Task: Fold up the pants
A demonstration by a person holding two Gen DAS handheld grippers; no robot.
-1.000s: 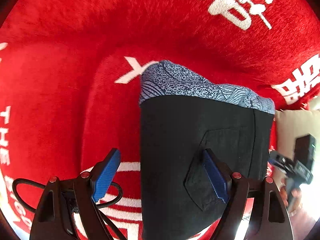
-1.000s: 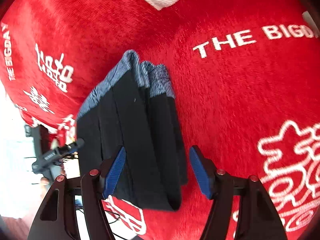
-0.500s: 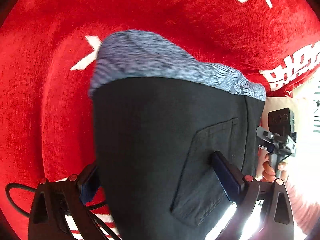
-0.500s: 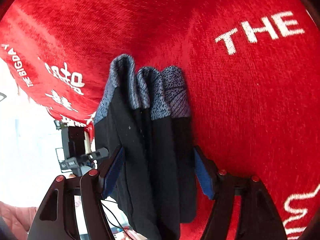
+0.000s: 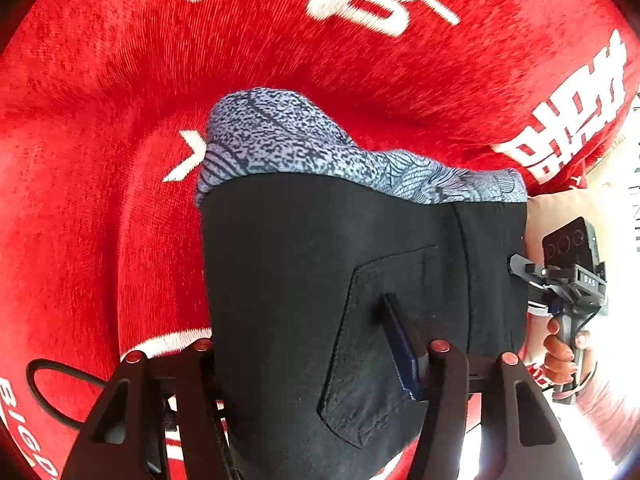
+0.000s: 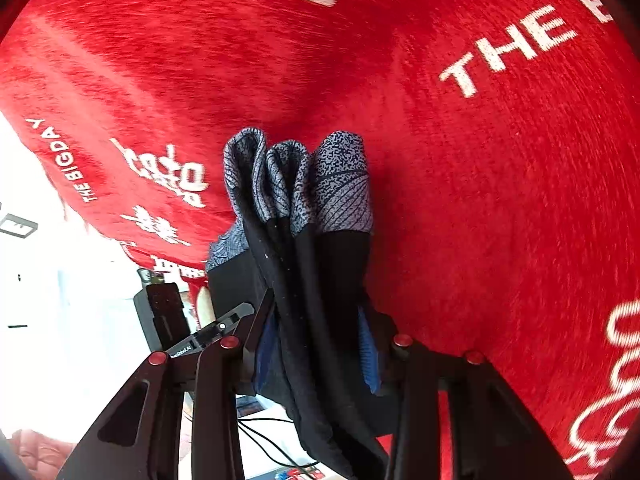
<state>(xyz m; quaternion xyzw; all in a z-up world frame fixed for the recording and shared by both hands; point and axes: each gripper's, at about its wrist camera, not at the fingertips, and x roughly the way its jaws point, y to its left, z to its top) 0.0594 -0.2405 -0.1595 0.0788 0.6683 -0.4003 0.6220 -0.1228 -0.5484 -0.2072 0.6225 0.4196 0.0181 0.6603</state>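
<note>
The folded black pants [image 5: 320, 280] have a blue-grey patterned waistband [image 5: 304, 148] and a back pocket. They hang lifted above the red blanket [image 5: 120, 80]. My left gripper [image 5: 308, 360] is shut on the folded stack from its near edge; one blue pad [image 5: 400, 348] presses on the pocket. My right gripper [image 6: 316, 348] is shut on the same pants [image 6: 316, 280], squeezing several layers edge-on; the waistband folds [image 6: 300, 176] point away. The right gripper body [image 5: 568, 276] and the hand holding it show in the left wrist view.
The red blanket [image 6: 480, 160] with white lettering covers the surface beneath. Its edge drops off at the left in the right wrist view, with bright floor and cables [image 6: 264, 436] beyond. A black cable [image 5: 52, 392] loops at lower left in the left wrist view.
Both grippers have closed from open onto the folded pants and raised them off the blanket. The stack now hangs between them.
</note>
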